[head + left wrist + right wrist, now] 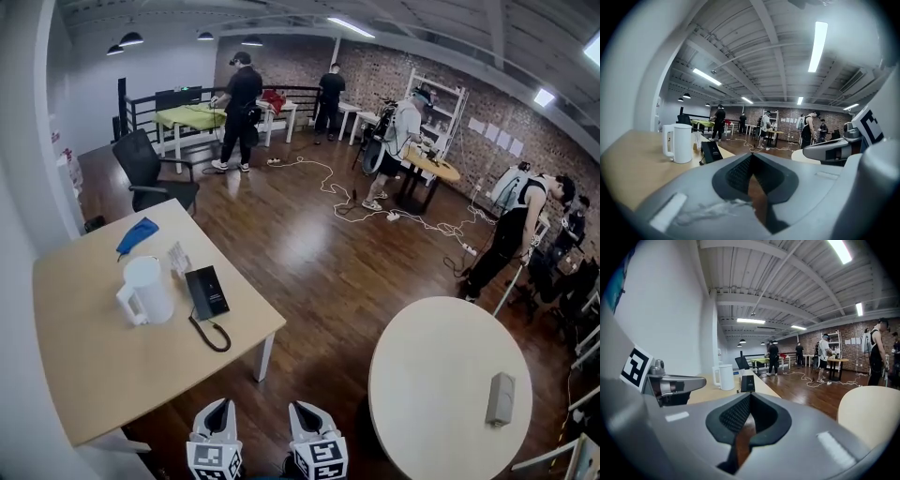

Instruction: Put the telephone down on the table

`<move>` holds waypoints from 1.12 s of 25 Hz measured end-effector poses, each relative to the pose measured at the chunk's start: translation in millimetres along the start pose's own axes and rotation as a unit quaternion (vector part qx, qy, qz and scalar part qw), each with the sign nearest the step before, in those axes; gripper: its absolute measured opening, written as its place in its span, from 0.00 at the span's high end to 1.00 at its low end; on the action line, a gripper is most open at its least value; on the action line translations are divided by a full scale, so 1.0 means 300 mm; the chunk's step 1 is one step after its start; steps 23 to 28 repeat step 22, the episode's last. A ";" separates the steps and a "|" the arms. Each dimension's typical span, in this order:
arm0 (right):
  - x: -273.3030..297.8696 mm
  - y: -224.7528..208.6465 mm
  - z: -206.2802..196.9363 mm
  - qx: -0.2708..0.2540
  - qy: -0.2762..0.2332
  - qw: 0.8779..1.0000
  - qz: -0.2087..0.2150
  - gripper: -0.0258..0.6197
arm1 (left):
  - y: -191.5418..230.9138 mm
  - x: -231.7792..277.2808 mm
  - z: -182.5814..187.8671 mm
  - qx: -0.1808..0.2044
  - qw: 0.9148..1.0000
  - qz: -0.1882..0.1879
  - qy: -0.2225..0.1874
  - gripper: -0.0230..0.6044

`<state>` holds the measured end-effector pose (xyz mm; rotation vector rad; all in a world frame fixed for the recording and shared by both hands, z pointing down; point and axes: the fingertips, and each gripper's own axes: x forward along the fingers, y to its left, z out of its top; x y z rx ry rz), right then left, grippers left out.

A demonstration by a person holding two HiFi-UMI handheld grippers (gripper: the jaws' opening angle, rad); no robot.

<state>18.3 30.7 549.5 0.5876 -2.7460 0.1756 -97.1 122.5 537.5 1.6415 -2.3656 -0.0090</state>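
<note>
The black telephone [206,292] lies on the wooden table [84,375] beside a white kettle, and its coiled cord [212,336] trails toward the table's edge. It also shows far ahead in the left gripper view [711,151] and the right gripper view [747,382]. My left gripper [217,405] and right gripper [302,408] are at the bottom of the head view, side by side, off the table's near corner and well short of the phone. Both have their jaws together with nothing between them, seen close up for the left gripper [751,157] and the right gripper [749,397].
A white kettle [145,291], a small glass [178,255] and a blue cloth [137,234] share the wooden table. A round white table [441,366] at right carries a small grey block [500,398]. A black office chair [150,173] stands beyond. Several people work farther back.
</note>
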 end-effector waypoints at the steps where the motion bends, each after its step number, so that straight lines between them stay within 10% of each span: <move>1: 0.000 -0.001 0.004 -0.002 0.000 1.000 0.000 0.97 | -0.006 0.003 0.002 0.000 1.000 -0.003 -0.003 0.95; 28: 0.045 -0.029 0.054 -0.017 -0.007 1.000 0.011 0.97 | -0.024 0.043 0.024 0.016 1.000 -0.010 -0.012 0.95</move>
